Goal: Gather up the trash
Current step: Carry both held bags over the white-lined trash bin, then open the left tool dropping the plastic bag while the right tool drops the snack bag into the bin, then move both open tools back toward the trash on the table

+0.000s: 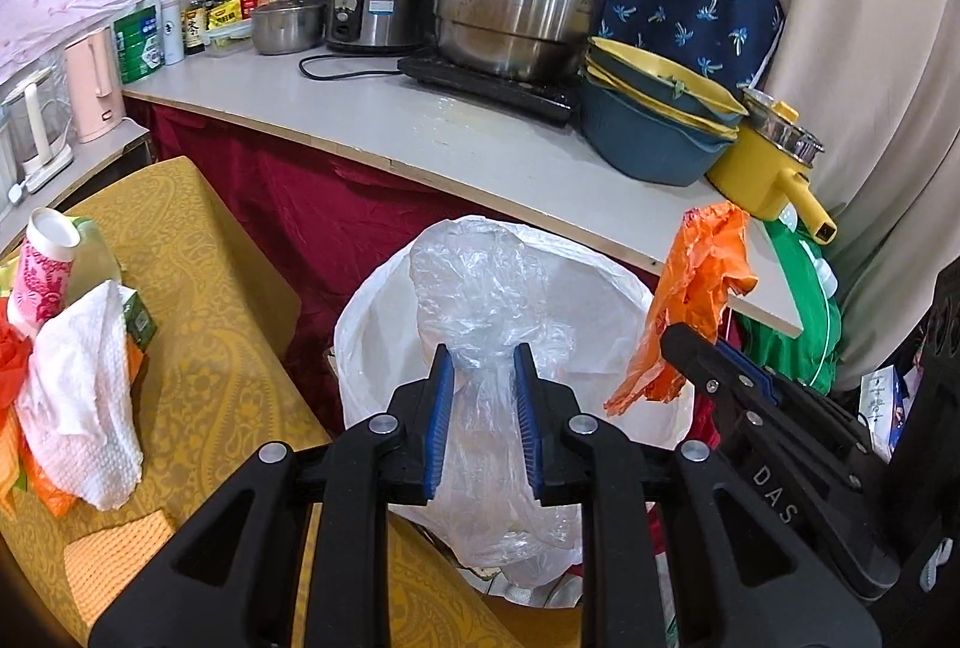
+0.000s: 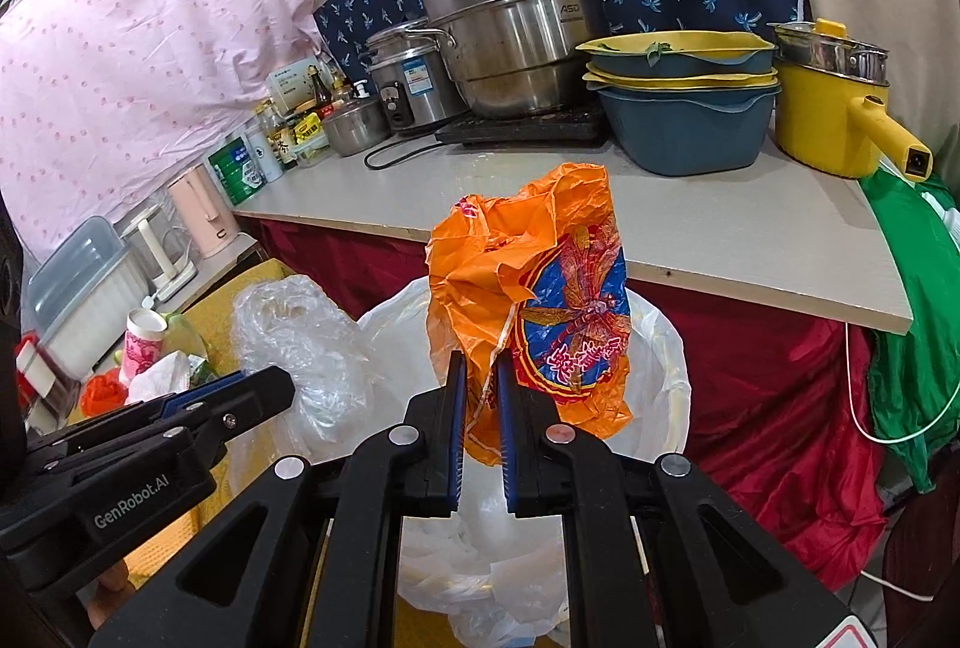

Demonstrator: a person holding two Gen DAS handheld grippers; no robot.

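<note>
Both pieces of trash hang over the bin [image 1: 372, 324], which stands lined with a white bag in front of the dark red cloth under the counter [image 1: 336, 108]. To do the drop well, each gripper ought to sit squarely above the liner's mouth before it lets go, since crumpled film is light and may drift or cling to the pads. Letting go low, with a clean spread of the jaws and perhaps a small shake, should keep the bags from catching on the rim. One at a time looks safer than both together, as the two grippers are close and could tangle their loads.

The left gripper [image 1: 483, 408] stands narrowly parted, its blue pads pinching a clear plastic bag [image 1: 480, 300] that bulges above and below the fingers, over the near left part of the bin's opening.

The right gripper [image 2: 480, 408] is pressed nearly together on an orange plastic bag [image 2: 540, 288] printed in blue and red, which stands up crumpled above the pads, over the bin's right side.

More trash waits to the left on the yellow-covered table [image 1: 198, 252]: a white paper towel [image 1: 84, 390] and a pink paper cup [image 1: 45, 270]. How full the bin is cannot be told, as the held bags hide most of its inside.
</note>
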